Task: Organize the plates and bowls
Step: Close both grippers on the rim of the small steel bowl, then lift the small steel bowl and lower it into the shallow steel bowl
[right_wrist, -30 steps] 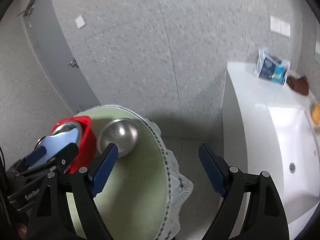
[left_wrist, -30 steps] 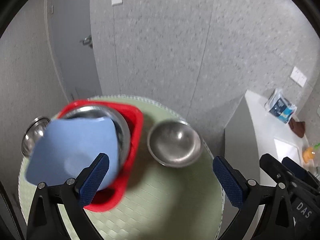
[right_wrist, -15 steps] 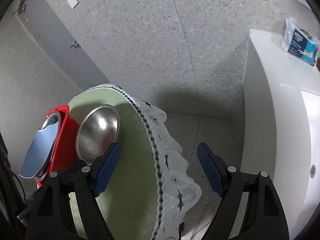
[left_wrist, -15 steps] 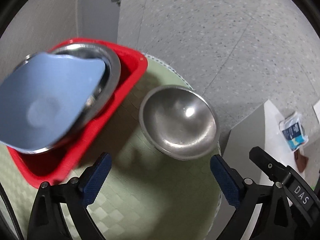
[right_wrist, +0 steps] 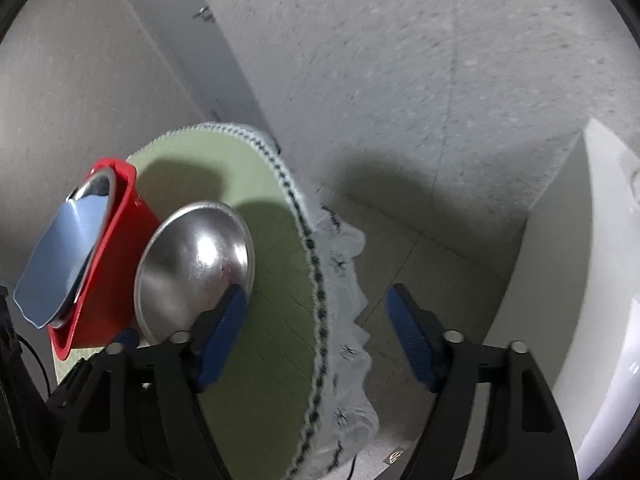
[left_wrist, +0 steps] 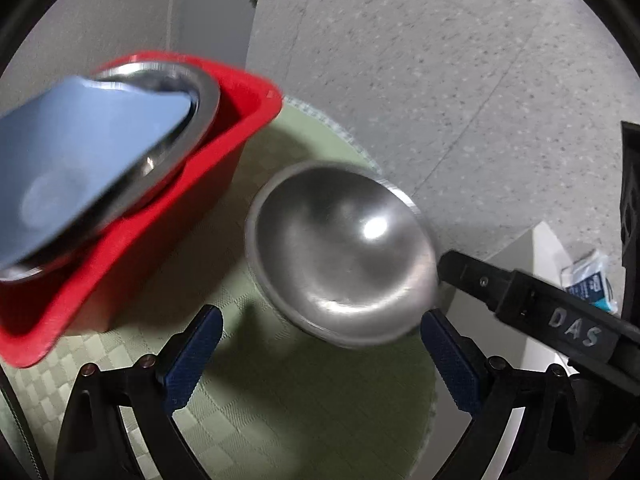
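Observation:
A steel bowl (left_wrist: 344,256) sits on the round green table (left_wrist: 280,400), right of a red basket (left_wrist: 168,236). The basket holds a steel plate (left_wrist: 200,100) with a blue plate (left_wrist: 72,160) leaning on it. My left gripper (left_wrist: 320,356) is open, just in front of the bowl, its right pad near the rim. My right gripper (right_wrist: 316,332) is open; its left pad (right_wrist: 224,332) is at the bowl's (right_wrist: 192,268) near rim. The right gripper's finger also shows in the left wrist view (left_wrist: 520,292) beside the bowl. The basket (right_wrist: 120,256) and blue plate (right_wrist: 60,256) lie left.
The table's lace-trimmed edge (right_wrist: 320,280) drops to a tiled floor (right_wrist: 420,264). A white counter (right_wrist: 580,280) stands to the right, with a blue packet (left_wrist: 588,280) on it. A grey speckled wall (left_wrist: 440,60) and door are behind.
Both grippers have moved down and closer to the steel bowl. The right gripper's finger now reaches the bowl's rim. Both stay open.

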Tool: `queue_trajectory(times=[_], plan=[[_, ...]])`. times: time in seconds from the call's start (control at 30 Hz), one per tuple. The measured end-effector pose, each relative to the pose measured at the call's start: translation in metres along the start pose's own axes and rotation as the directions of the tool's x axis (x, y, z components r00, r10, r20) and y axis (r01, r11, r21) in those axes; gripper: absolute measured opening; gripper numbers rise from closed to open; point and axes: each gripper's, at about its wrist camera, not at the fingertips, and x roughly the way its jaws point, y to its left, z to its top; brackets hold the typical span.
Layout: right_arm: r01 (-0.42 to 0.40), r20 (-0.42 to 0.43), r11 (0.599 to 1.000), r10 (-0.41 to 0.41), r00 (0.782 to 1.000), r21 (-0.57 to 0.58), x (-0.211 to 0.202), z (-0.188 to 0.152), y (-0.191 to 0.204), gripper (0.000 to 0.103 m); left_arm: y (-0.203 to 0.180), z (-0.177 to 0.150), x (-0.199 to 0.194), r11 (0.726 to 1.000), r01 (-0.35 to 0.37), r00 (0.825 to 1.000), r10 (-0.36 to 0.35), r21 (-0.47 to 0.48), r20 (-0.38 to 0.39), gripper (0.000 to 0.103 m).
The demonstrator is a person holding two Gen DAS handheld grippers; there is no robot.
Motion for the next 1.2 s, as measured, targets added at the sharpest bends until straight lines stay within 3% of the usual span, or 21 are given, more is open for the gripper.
queue_trajectory(times=[0.07, 0.17, 0.37, 0.43, 0.47, 0.6, 0.73, 1.0, 1.2], plan=[[-0.057, -0.026, 0.998, 0.057, 0.998, 0.012, 0.012, 0.002, -0.001, 0.064, 0.003, 0.001, 0.005, 1.0, 0.001, 1.0, -0.001, -0.01, 0.004, 0.096], [-0.079, -0.051, 0.997, 0.08, 0.996, 0.014, 0.026, 0.004, -0.001, 0.059, 0.005, 0.002, 0.006, 1.0, -0.001, 1.0, 0.001, -0.01, 0.025, 0.096], [-0.16, -0.068, 0.987, 0.161, 0.985, 0.02, 0.041, 0.01, 0.003, 0.026, 0.009, 0.007, 0.025, 0.998, 0.052, 0.998, -0.052, 0.019, -0.041, 0.063], [-0.186, -0.079, 0.983, 0.186, 0.979, 0.007, 0.043, 0.009, 0.01, 0.014, 0.007, 0.011, 0.027, 0.997, 0.072, 0.997, -0.071, 0.042, -0.037, 0.046], [-0.189, -0.081, 0.982, 0.189, 0.979, -0.001, 0.043, 0.007, 0.012, 0.011, 0.005, 0.012, 0.027, 0.995, 0.079, 0.996, -0.077, 0.057, -0.038, 0.045], [-0.162, -0.063, 0.987, 0.162, 0.985, 0.002, 0.035, 0.0, 0.015, 0.01, 0.01, 0.015, 0.028, 0.993, 0.105, 0.993, -0.101, 0.059, -0.06, 0.035], [-0.143, -0.026, 0.989, 0.144, 0.989, 0.026, 0.013, -0.009, 0.015, 0.01, 0.006, 0.023, 0.008, 0.986, 0.133, 0.991, -0.13, 0.098, -0.038, 0.033], [-0.1, 0.13, 0.994, 0.093, 0.987, 0.044, -0.061, -0.012, 0.046, 0.01, 0.019, 0.027, -0.082, 0.957, 0.193, 0.974, -0.214, 0.215, 0.078, 0.033], [-0.073, 0.241, 0.997, 0.063, 0.968, 0.036, -0.107, -0.007, 0.106, 0.01, 0.062, 0.047, -0.139, 0.935, 0.236, 0.954, -0.275, 0.265, 0.122, 0.033]])
